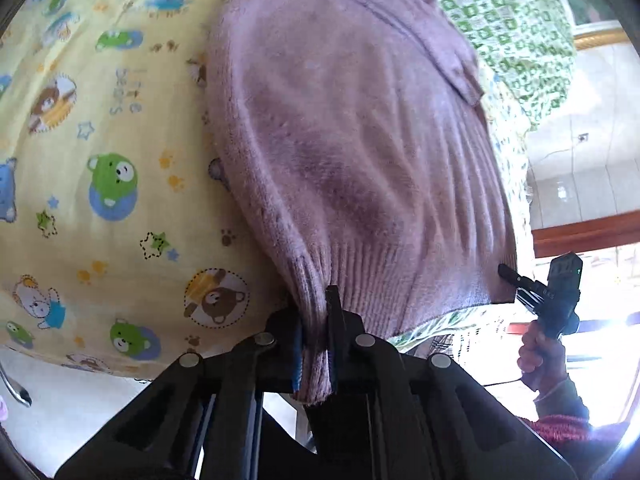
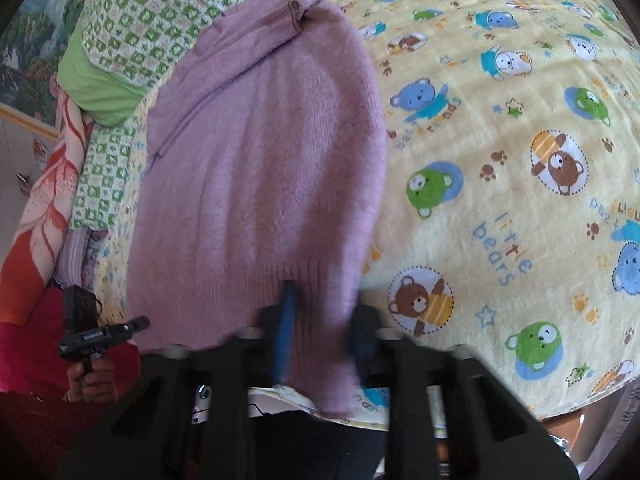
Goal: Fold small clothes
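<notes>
A small mauve knit sweater (image 1: 352,152) lies lengthwise on a yellow bear-print blanket (image 1: 100,160), its ribbed hem nearest me. My left gripper (image 1: 316,328) is shut on one corner of that hem. In the right wrist view the sweater (image 2: 256,168) fills the middle. My right gripper (image 2: 320,320) has the other hem corner between its jaws, which stand apart in a blurred frame, so its grip is unclear. Each gripper shows small in the other's view: the right one in the left wrist view (image 1: 508,272), the left one in the right wrist view (image 2: 140,324).
A green checked quilt (image 2: 152,20) lies beyond the sweater's far end. An orange and white floral blanket (image 2: 44,216) hangs at the bed's left side. The yellow blanket (image 2: 500,160) spreads wide to the right. The bed's near edge runs just under both grippers.
</notes>
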Motion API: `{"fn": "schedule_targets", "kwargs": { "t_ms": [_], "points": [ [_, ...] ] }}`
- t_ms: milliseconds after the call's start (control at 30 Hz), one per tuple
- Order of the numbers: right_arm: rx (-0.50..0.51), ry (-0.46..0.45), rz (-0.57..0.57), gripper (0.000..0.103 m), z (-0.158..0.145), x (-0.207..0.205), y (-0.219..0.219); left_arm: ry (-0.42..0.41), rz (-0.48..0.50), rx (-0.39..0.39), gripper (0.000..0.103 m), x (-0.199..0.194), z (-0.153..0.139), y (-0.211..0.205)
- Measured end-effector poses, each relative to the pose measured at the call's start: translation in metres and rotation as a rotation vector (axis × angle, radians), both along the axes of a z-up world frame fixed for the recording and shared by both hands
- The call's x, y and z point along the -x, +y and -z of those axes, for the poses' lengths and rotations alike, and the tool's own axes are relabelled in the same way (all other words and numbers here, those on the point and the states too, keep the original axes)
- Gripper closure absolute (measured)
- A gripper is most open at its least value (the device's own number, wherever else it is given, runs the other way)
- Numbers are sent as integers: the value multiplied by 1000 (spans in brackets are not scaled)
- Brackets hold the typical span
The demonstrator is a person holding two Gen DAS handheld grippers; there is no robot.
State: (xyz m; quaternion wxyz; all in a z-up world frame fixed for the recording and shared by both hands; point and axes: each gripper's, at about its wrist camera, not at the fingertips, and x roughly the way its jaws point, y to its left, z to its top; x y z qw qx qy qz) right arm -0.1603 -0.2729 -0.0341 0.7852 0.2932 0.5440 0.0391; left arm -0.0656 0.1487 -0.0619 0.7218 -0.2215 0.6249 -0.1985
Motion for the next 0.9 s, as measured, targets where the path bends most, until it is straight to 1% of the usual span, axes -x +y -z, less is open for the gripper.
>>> {"fn": "schedule_targets", "kwargs": {
  "t_ms": [67,133,233,300,367,433,467,567,667,800,900],
  "points": [
    [12,-9,-5,96,-5,6,-4,-22,-14,22,97,2,-5,5],
    [6,-10,5,96,-7,12,-11,-23,-25,27,97,4,-7,10],
    [-80,-35,37,96,-8,18,-20,-41,-33,42,97,3,-17,13],
    [-141,-69,53,96,-12,18,-23,-84,-20,57,97,-2,-34,12],
    [-212,-128,74,96,-22,14,-26,-138,-9,80,97,-9,-56,9],
    [-251,-182,87,96,-36,5,-30,-178,-14,99,97,-19,-73,7],
    [-261,-200,90,96,-41,1,-31,-198,-32,118,97,-29,-83,8],
    [-292,-280,95,96,-64,-21,-37,-244,-80,156,97,-55,-103,10],
    [-308,-331,99,96,-80,-49,-39,-290,-115,165,97,-85,-116,12],
    [-303,-379,97,96,-94,-107,-41,-339,-152,157,97,-130,-128,8],
    [-282,-391,87,96,-97,-151,-47,-365,-170,149,97,-171,-137,6]
  ]
}}
